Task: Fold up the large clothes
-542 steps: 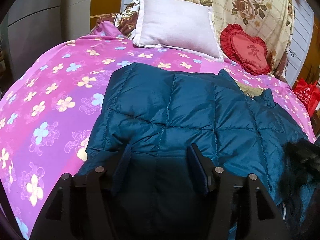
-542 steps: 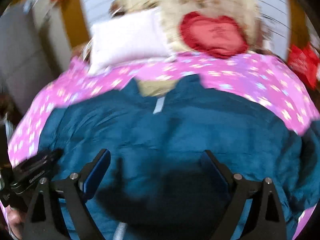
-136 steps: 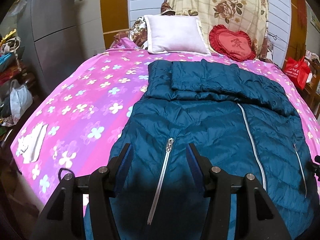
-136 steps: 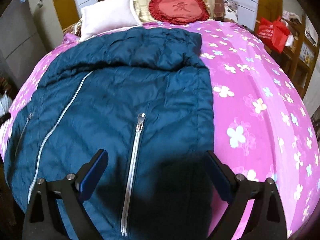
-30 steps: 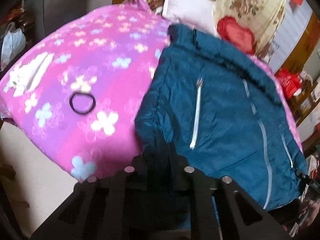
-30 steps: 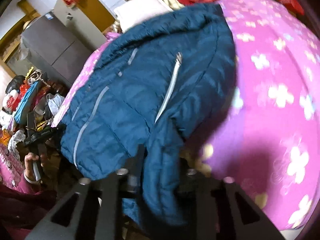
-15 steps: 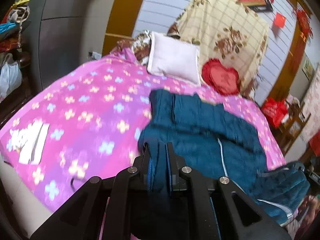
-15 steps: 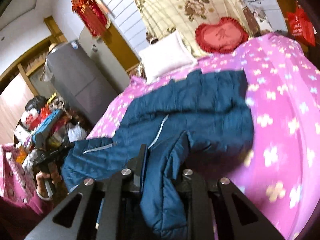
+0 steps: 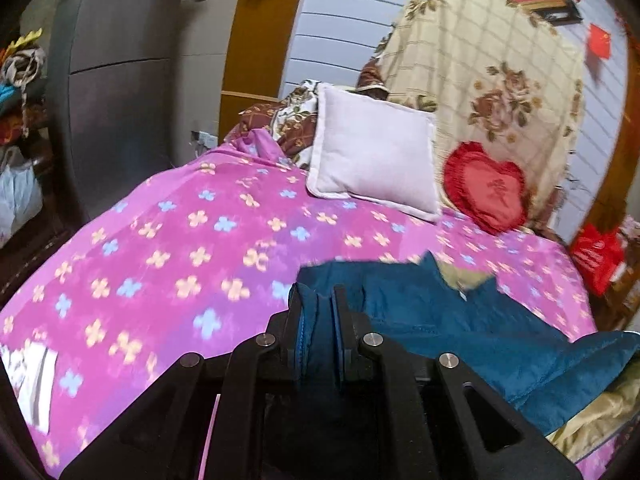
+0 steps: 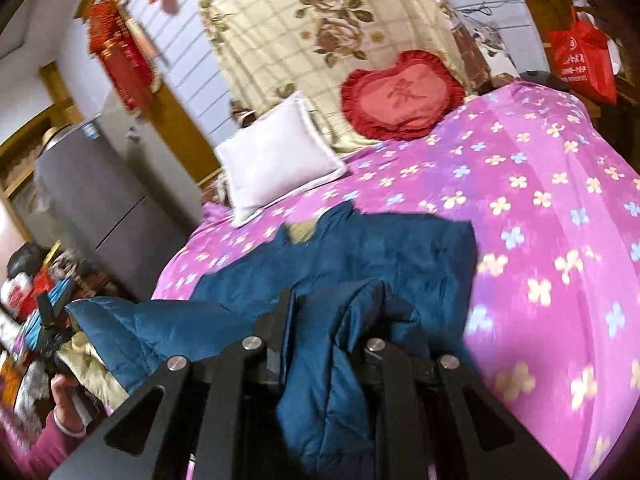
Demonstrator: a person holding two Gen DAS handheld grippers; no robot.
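Left tool (image 9: 320, 300) clamped tight on a fold of the teal puffer jacket (image 9: 440, 320), fabric pinched between the blue-lined fingers (image 9: 301, 320). Right tool (image 10: 332, 304) likewise closed on a thicker bunch of the same jacket (image 10: 392, 252), cloth bulging out between and below its black fingers (image 10: 286, 308). Jacket lifted at both gripped spots, its far part resting on the pink flowered bedspread (image 9: 180, 248), beige lining (image 9: 464, 278) showing at the collar opening and along the draped edge at the near side. Beyond the jacket, well apart from it: a white pillow (image 9: 374, 152) and a red heart-shaped cushion (image 9: 488, 188) propped against a cream rose-patterned blanket (image 9: 492, 80) at the head of the bed. Red bag (image 10: 580, 60) past the bed's far corner. Hand (image 10: 66, 396) in a pink sleeve at the lower left of the right wrist view, holding a dark handle. Motion blur over much of both views.
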